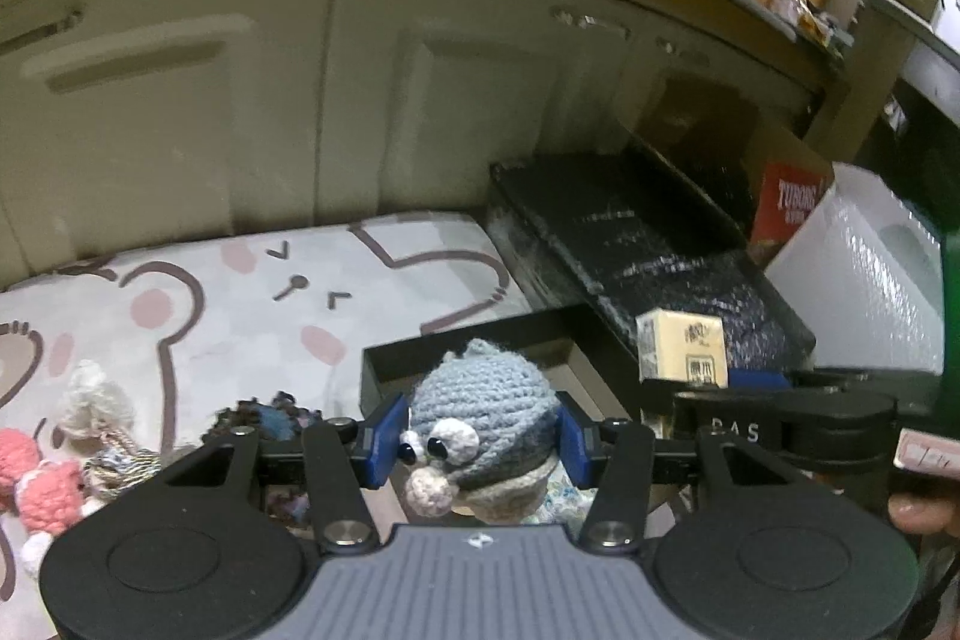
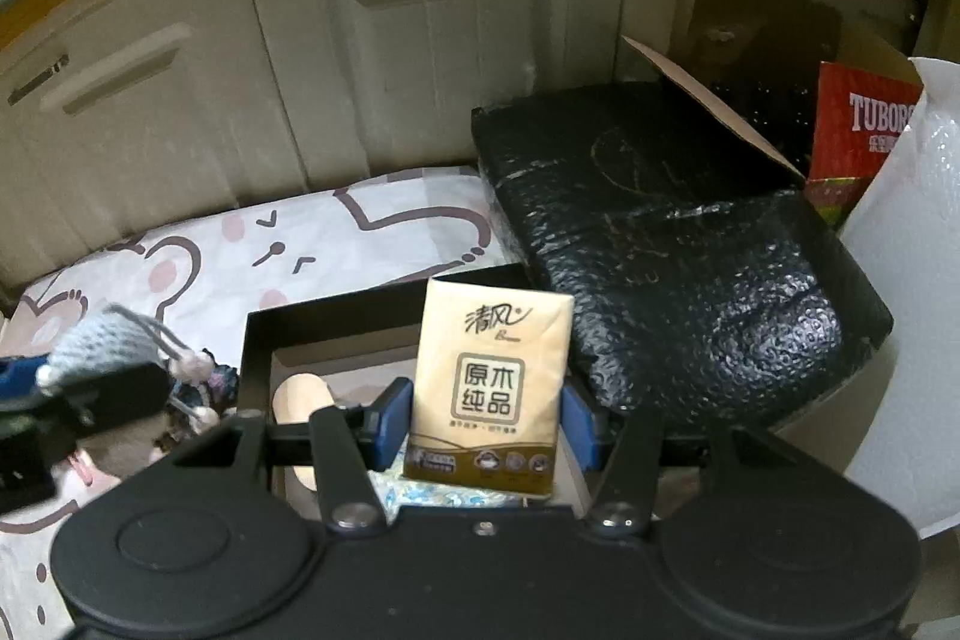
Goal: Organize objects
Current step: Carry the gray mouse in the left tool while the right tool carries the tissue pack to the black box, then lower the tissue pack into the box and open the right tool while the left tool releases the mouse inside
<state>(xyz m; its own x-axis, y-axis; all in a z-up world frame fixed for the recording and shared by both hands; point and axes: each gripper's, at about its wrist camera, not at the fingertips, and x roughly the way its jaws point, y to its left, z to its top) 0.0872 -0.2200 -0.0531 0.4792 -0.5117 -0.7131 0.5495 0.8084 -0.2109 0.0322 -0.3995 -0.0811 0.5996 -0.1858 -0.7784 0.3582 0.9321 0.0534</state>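
My left gripper is shut on a blue-grey crocheted toy with button eyes, its blue pads pressing both sides. It hangs over the near rim of an open black box. My right gripper is shut on a tan tissue pack, held upright above the same black box. In the right wrist view the crocheted toy and left gripper show at the left edge. In the left wrist view the tissue pack and right gripper appear at the right.
A pink-and-white cartoon mat covers the surface before pale cabinet doors. Pink and white knitted toys lie at left. A black wrapped parcel, a red carton and white bubble wrap crowd the right.
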